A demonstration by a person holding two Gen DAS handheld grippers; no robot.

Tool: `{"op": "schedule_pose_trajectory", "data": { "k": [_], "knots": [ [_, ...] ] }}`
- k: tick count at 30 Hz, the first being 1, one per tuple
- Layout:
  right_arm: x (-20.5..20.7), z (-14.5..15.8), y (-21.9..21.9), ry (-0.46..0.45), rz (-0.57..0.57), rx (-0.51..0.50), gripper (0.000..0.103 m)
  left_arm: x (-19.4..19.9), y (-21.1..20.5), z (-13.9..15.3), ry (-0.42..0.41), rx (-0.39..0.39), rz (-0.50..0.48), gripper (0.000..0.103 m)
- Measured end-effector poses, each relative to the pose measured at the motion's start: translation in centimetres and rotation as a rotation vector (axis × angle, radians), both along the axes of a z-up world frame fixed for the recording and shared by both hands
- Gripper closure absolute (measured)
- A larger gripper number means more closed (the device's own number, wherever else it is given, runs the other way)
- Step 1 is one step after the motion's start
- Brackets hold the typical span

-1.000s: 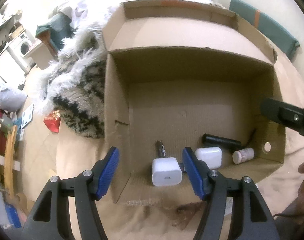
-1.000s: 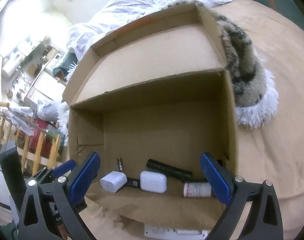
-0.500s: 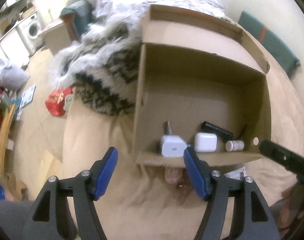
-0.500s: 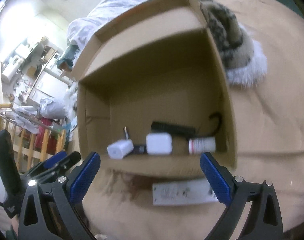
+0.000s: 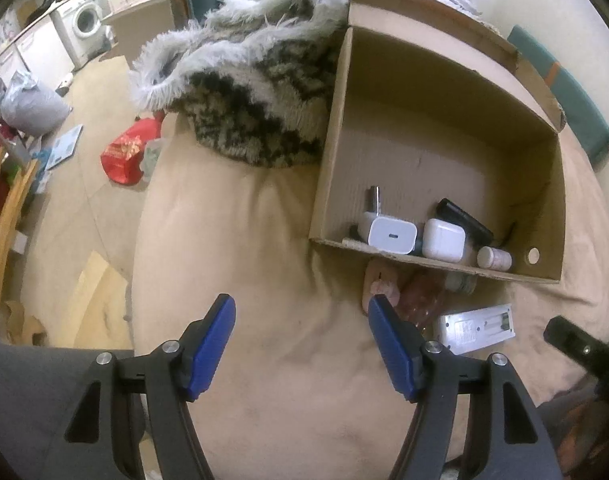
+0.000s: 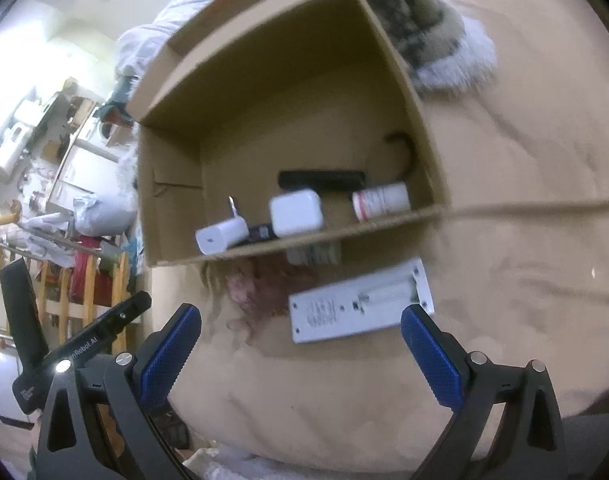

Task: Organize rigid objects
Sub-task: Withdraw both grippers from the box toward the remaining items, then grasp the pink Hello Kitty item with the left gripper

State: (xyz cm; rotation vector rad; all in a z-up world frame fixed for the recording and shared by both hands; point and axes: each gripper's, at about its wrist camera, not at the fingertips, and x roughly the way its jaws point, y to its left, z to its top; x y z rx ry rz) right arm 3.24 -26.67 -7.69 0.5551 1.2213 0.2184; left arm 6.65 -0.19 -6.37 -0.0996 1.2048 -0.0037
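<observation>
On the beige bed cover (image 5: 272, 240) sits our open cardboard box (image 5: 336, 128), with its near wall low and a flap standing up at the back. Along that near wall, inside the box, we see a white charger plug (image 5: 390, 234) with its prongs pointing away from us, a white earbud case (image 5: 443, 240) just beside it on the right, a black cylinder (image 5: 464, 220) lying behind the case, and a small white bottle (image 5: 494, 258) on its side near the right corner, where a round hole is cut in the wall. From the right wrist view the same row reads plug (image 6: 222, 234), case (image 6: 296, 212), bottle (image 6: 380, 200), with the black cylinder (image 6: 322, 179) behind them.

Outside the box, touching or nearly touching its front wall, lie a pinkish item (image 5: 378, 284) and a reddish one we cannot identify, and next to them a white remote (image 6: 360, 300) lies face down with its battery bay uncovered. A shaggy black-and-white throw (image 5: 256, 112) is heaped against the box's left side.

Our left tool (image 5: 302, 344) hovers above bare bed cover in front of the box, jaws spread wide and holding nothing. Our right tool (image 6: 300, 350) is likewise spread wide and empty, with the remote lying just beyond its fingertips. On the floor at left lie a red bag (image 5: 126, 156) and a washing machine (image 5: 84, 24) stands farther back.
</observation>
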Motion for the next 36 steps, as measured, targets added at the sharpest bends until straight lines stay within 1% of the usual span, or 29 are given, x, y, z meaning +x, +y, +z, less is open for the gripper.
{"op": "schedule_pose_trajectory", "data": {
  "k": [5,9,13,16,17,20,22,23,24,25,26,28,30,32,36],
  "knots": [
    [-0.2,-1.7,-1.7,0.063,-0.080,0.085,0.000,0.1,0.4,-0.7,0.018,-0.009,0.029,0.037],
    [-0.2,-3.2,-3.2,0.113,-0.166,0.168,0.000,0.3,1.2,-1.4,0.039,-0.039,0.065,0.037],
    [0.1,-4.1,-3.7,0.144,-0.209,0.200,0.000,0.9,1.7,-2.5,0.074,-0.057,0.099,0.037],
    [0.3,-4.5,-3.7,0.164,-0.214,0.207,0.000,1.5,1.1,-3.2,0.084,-0.059,0.104,0.037],
    [0.4,-4.7,-3.6,0.170,-0.211,0.203,0.000,1.8,0.7,-3.4,0.082,-0.056,0.095,0.037],
    [0.6,-5.0,-3.2,0.181,-0.200,0.204,0.000,3.1,-1.7,-4.5,0.096,-0.052,0.019,0.037],
    [0.7,-5.2,-3.2,0.186,-0.193,0.200,0.000,4.0,-2.9,-5.5,0.133,-0.081,-0.011,0.038],
    [0.8,-5.3,-3.1,0.189,-0.190,0.198,0.000,4.4,-3.4,-6.0,0.154,-0.097,-0.018,0.042],
    [0.9,-5.3,-3.2,0.192,-0.189,0.197,0.000,5.0,-4.1,-6.7,0.180,-0.100,-0.040,0.043],
    [0.9,-5.4,-3.3,0.195,-0.189,0.197,0.000,5.5,-4.7,-7.3,0.202,-0.086,-0.064,0.046],
    [0.9,-5.5,-3.3,0.199,-0.189,0.196,0.000,5.9,-5.0,-7.7,0.209,-0.071,-0.069,0.051],
    [0.9,-5.6,-3.2,0.207,-0.187,0.196,0.000,6.5,-5.3,-8.5,0.215,-0.066,-0.068,0.051],
    [1.1,-5.7,-3.0,0.211,-0.183,0.193,0.000,7.1,-5.4,-9.6,0.246,-0.086,-0.063,0.051],
    [1.2,-5.7,-2.9,0.212,-0.179,0.188,0.000,7.3,-5.6,-10.0,0.250,-0.092,-0.062,0.051],
    [1.2,-6.1,-2.6,0.225,-0.182,0.172,0.000,7.1,-6.6,-10.2,0.241,-0.034,-0.103,0.050]
  ]
}}
